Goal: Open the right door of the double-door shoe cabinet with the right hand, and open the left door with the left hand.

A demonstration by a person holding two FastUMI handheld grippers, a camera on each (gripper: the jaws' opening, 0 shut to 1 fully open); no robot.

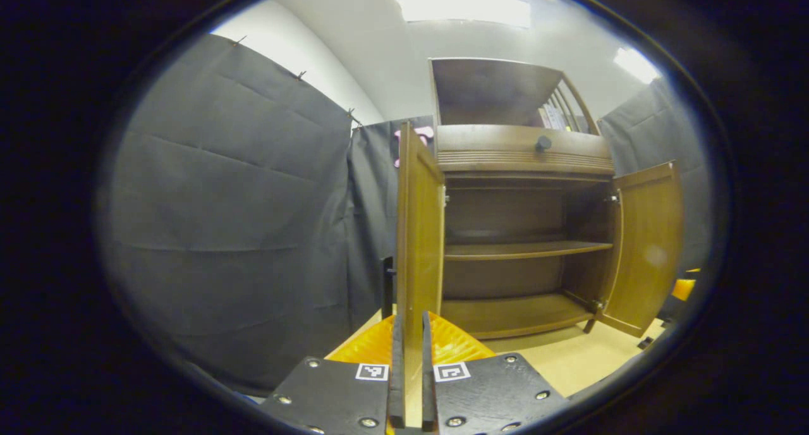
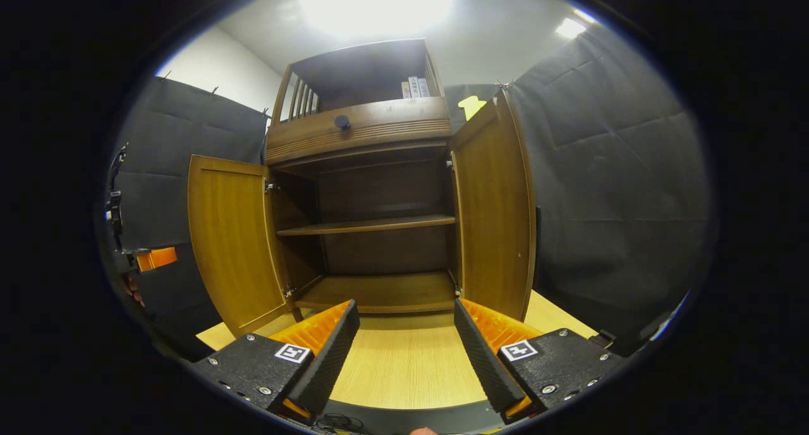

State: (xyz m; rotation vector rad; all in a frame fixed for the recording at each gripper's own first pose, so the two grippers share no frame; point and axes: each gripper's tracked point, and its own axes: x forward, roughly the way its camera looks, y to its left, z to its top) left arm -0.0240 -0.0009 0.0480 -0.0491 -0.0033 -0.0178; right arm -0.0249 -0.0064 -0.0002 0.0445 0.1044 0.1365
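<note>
Two open doors (image 2: 231,239), bare shelf (image 2: 373,224) between.

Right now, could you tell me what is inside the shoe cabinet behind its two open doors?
Inside the shoe cabinet I see one middle shelf and the bottom board, both bare. The left door, clamped between the left gripper's fingers, hides a strip of the interior in the left gripper view.

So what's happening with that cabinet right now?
A person works two handheld grippers on a wooden shoe cabinet. Both doors are swung open. The left gripper is pinched on the edge of the left door. The right gripper is open and holds nothing, beside the right door.
</note>
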